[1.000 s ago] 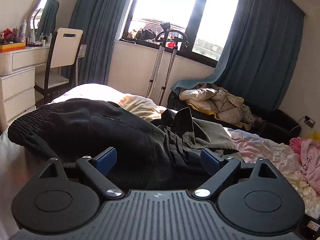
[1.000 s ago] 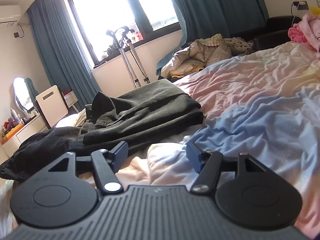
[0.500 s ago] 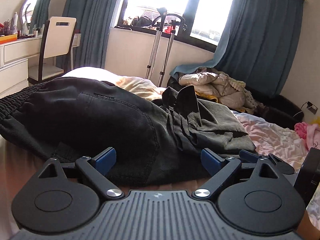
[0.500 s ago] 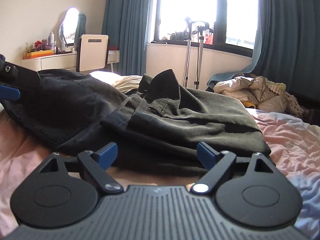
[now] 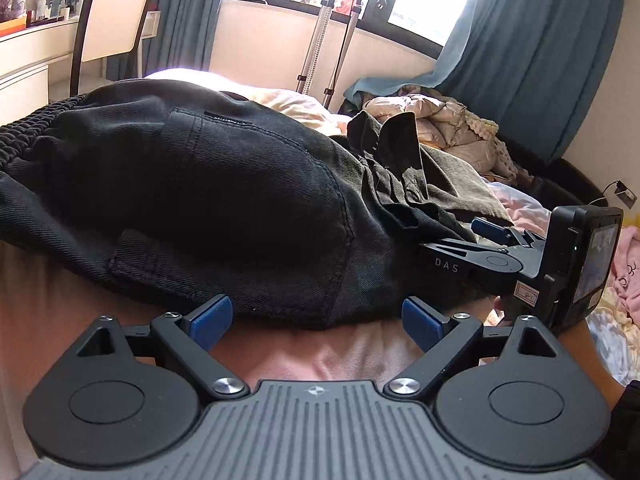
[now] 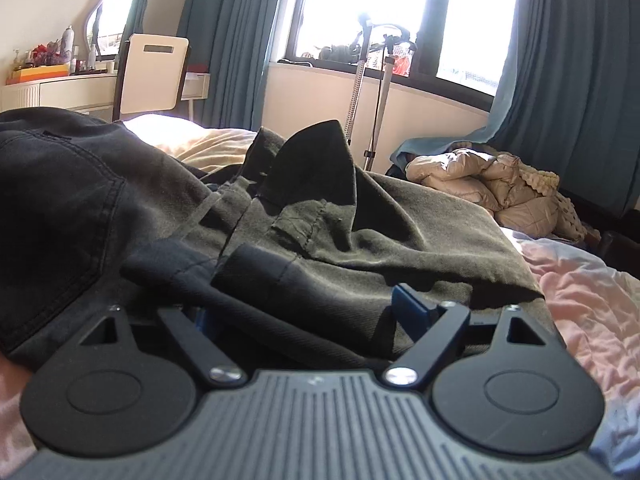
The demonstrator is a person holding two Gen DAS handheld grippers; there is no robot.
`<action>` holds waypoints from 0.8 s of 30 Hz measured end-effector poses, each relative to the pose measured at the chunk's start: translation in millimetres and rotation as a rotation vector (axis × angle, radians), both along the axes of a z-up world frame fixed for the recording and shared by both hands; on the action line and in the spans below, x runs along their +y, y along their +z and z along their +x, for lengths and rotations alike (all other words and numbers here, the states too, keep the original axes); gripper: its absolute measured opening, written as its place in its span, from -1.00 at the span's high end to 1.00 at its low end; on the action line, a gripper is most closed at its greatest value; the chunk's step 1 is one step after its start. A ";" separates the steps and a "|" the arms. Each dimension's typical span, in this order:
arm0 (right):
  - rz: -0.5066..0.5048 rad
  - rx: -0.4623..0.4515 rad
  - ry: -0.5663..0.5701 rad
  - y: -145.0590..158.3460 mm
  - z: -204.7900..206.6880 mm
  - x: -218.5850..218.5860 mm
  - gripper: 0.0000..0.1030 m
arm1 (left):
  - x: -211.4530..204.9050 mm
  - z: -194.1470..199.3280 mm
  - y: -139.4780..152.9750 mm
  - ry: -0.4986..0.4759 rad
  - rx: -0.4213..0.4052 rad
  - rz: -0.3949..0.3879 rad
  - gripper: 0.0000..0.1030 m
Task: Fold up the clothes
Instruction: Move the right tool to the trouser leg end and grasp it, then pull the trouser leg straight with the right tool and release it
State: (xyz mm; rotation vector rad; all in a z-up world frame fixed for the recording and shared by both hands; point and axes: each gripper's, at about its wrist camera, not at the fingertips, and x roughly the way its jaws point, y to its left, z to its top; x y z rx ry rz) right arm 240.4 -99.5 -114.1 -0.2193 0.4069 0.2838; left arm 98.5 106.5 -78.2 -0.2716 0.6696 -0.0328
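Black trousers [image 5: 208, 200] with an elastic waistband lie across the bed, over a dark olive garment [image 5: 444, 176]. My left gripper [image 5: 316, 316] is open, low on the pink sheet, its blue pads at the trousers' near hem without holding it. My right gripper [image 6: 308, 312] is open with its jaws pushed around a fold of the black trousers [image 6: 60, 208] where they meet the olive garment [image 6: 400, 240]; its left pad is hidden by cloth. The right gripper also shows at the right of the left wrist view [image 5: 480, 240].
The bed sheet [image 6: 592, 288] is pink and pale blue. A beige puffer jacket [image 6: 480, 180] lies past the bed by the curtains. Crutches [image 5: 328, 32] lean below the window. A white chair [image 5: 112, 20] and dresser stand at the left.
Both grippers have moved forward and down to the near edge of the trousers. The right gripper has slid its open jaws onto the cloth fold and come into the left wrist view.
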 end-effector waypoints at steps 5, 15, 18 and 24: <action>-0.075 -0.009 -0.030 -7.3 18.2 16.8 -0.33 | 1.4 2.1 -4.4 -0.002 0.033 0.004 -0.81; 0.133 0.032 -0.125 21.6 44.5 -6.4 0.85 | -1.5 4.2 -13.4 0.002 0.060 0.027 -0.81; 0.218 -0.021 -0.181 53.5 46.6 -35.5 0.86 | -6.4 5.0 -17.4 -0.009 0.060 0.034 -0.81; 0.246 -0.192 -0.369 124.6 65.6 -121.0 0.87 | -22.9 7.5 -27.3 -0.022 0.065 0.112 -0.81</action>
